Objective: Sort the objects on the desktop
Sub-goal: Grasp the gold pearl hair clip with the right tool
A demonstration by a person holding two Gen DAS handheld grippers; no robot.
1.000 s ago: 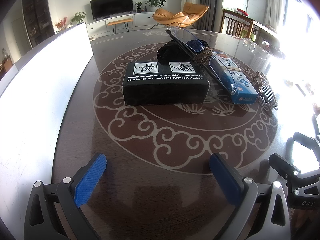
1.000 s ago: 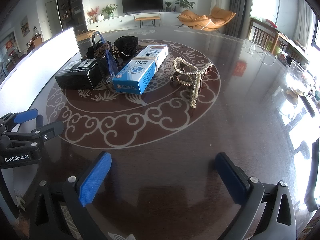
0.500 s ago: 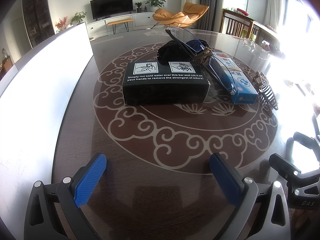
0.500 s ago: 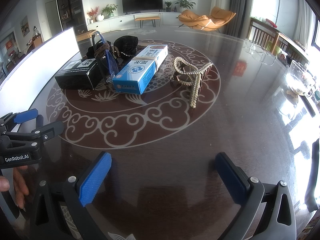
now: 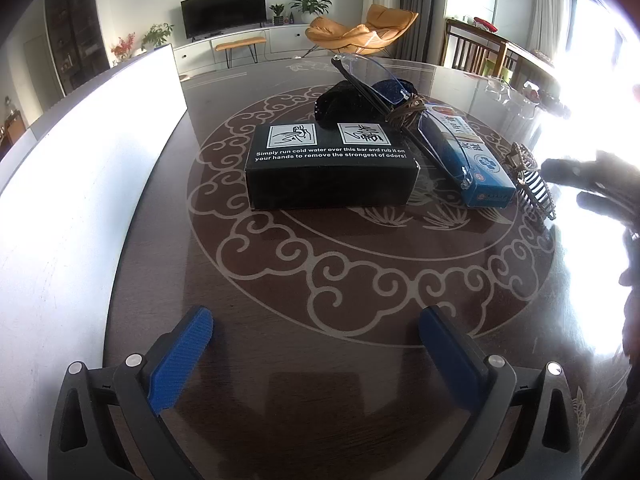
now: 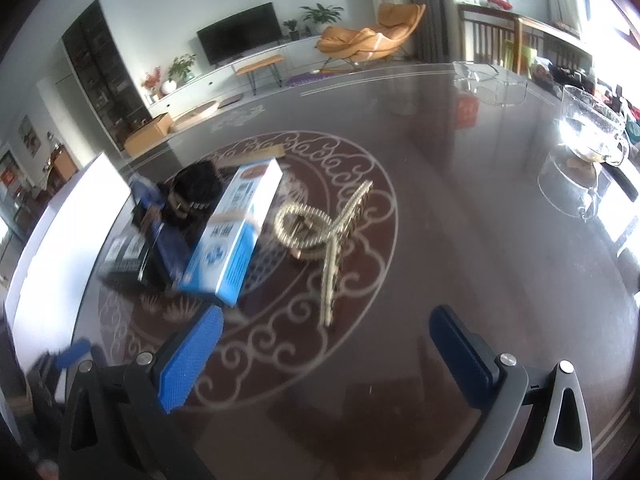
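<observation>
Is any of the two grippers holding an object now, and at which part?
Nothing is held. The left gripper and the right gripper are both open over the table.

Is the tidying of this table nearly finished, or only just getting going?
Only getting going, it seems. Nothing looks sorted: the black box, blue box, glasses and pearl hair clip sit bunched mid-table. Nothing is in hand; the left tongs and right tongs are open and empty, the right pointing toward the clip. All the sorting remains.
</observation>
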